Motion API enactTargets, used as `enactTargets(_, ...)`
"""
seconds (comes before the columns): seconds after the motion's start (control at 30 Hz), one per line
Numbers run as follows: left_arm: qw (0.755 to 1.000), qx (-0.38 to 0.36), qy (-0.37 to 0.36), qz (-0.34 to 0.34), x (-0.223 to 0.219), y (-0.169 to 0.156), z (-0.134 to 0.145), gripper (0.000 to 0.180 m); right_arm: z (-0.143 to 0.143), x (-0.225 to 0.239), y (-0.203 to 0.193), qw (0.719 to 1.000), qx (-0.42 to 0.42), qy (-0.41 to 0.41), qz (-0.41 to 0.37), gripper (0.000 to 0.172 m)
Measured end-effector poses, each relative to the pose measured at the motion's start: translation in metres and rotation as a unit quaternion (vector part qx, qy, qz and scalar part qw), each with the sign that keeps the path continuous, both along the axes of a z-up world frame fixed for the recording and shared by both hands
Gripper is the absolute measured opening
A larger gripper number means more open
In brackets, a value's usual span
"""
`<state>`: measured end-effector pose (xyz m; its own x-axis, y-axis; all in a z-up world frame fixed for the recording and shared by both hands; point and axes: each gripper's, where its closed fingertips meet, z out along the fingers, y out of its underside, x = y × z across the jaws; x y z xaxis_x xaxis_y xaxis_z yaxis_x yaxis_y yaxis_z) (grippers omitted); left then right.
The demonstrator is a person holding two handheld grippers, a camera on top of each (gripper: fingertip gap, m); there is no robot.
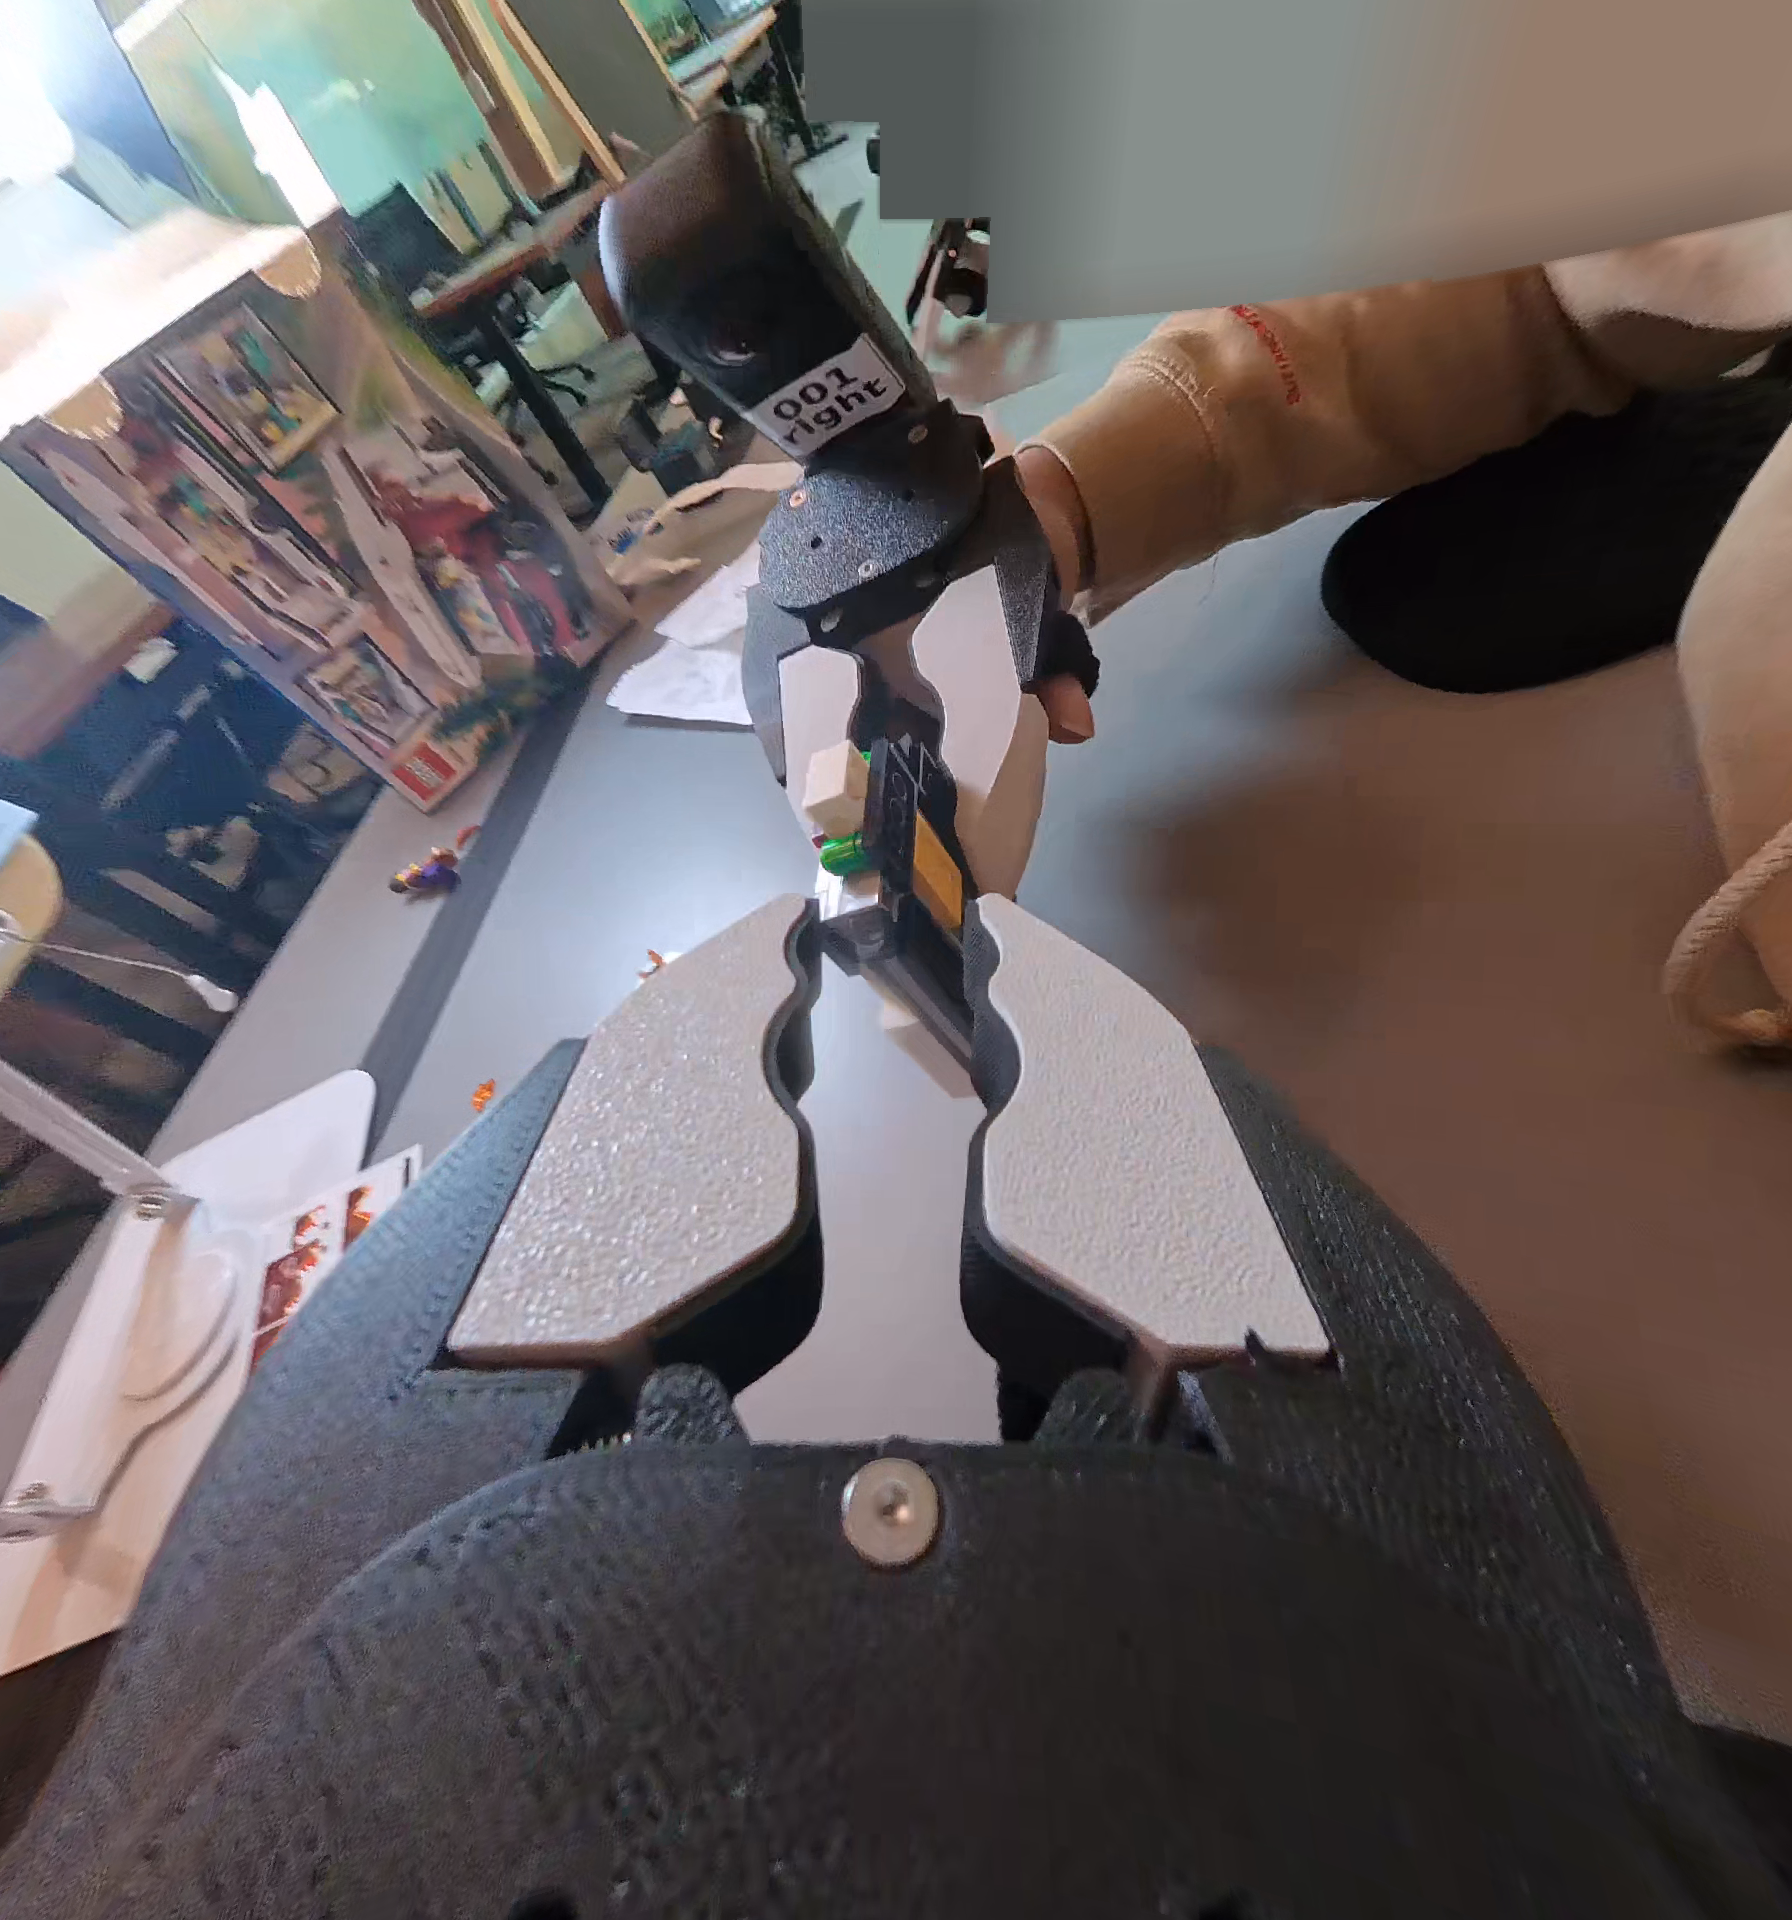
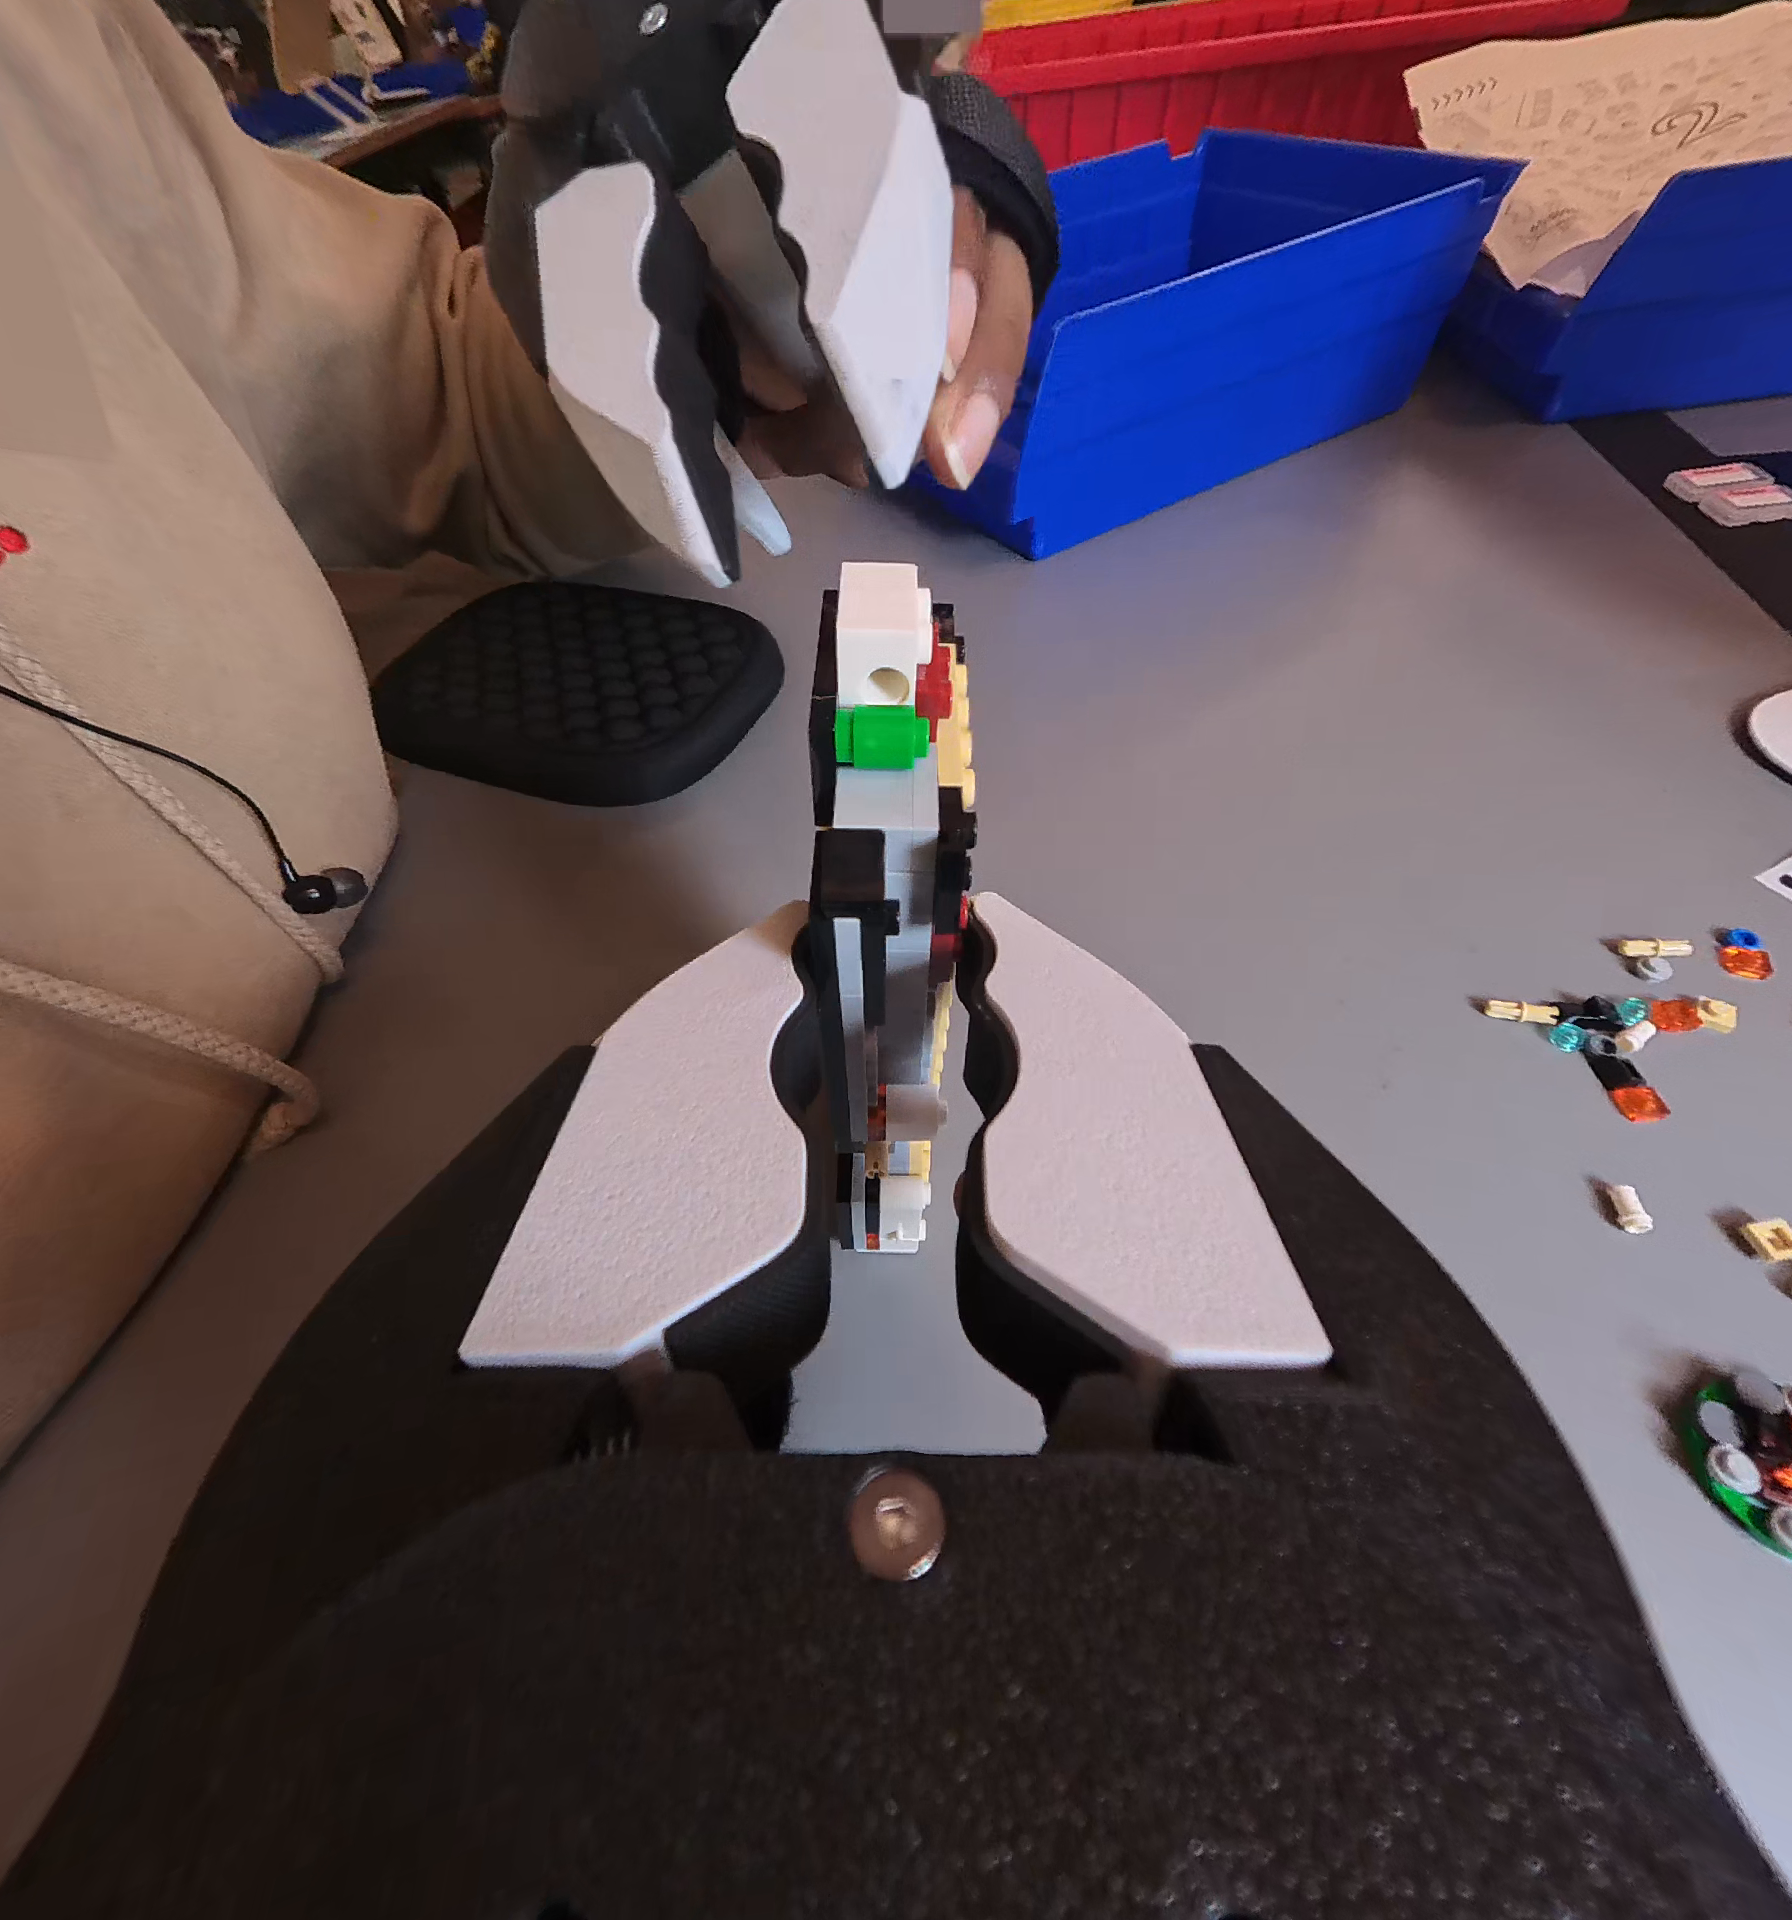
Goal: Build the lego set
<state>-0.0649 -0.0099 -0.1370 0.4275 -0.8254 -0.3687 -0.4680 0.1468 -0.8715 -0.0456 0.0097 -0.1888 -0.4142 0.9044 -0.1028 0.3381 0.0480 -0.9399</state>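
My right gripper (image 2: pixel 887 914) is shut on a long brick assembly (image 2: pixel 871 831) of black, grey, tan and red bricks. A white brick (image 2: pixel 876 623) and a green stud piece (image 2: pixel 881 738) sit at its far end. It is held above the grey table (image 2: pixel 1287 779). In the left wrist view the assembly (image 1: pixel 913 831) reaches from the right gripper (image 1: pixel 902 790) to my left gripper (image 1: pixel 892 914). The left gripper's jaws stand apart. In the right wrist view the left gripper (image 2: pixel 804 520) is open just beyond the white brick, not pressing on it.
Blue bins (image 2: pixel 1235 343) and a red bin (image 2: pixel 1235 62) stand at the far right. Loose small pieces (image 2: pixel 1619 1029) and a round green build (image 2: pixel 1775 1455) lie to the right. There is a black pad (image 2: pixel 580 686), a toy box (image 1: pixel 352 551), papers (image 1: pixel 694 665) and a person's beige sleeve (image 1: pixel 1287 416). Left tips to right tips: about 6 centimetres.
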Motion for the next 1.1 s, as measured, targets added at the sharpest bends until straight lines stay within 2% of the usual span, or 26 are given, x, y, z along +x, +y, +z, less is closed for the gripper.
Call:
enactTargets(0.13, 0.995, 0.09, 0.032, 0.033, 0.002, 0.004, -0.001, 0.025, 0.0, -0.002, 0.002, 1.0, -0.011, -0.003, 0.0, 0.023)
enactTargets(0.23, 0.991, 0.117, 0.054, 0.047, 0.005, 0.007, -0.007, 0.023, 0.0, -0.002, 0.002, 1.0, -0.012, -0.002, -0.003, 0.023)
enactTargets(0.5, 0.985, 0.134, 0.076, 0.073, 0.003, 0.014, -0.014, 0.012, 0.0, -0.002, 0.001, 1.0, -0.01, -0.002, -0.005, 0.023)
enactTargets(1.1, 0.98, 0.168, 0.049, 0.093, 0.004, 0.012, -0.014, 0.011, 0.0, -0.001, -0.001, 1.0, -0.004, -0.001, -0.01, 0.023)
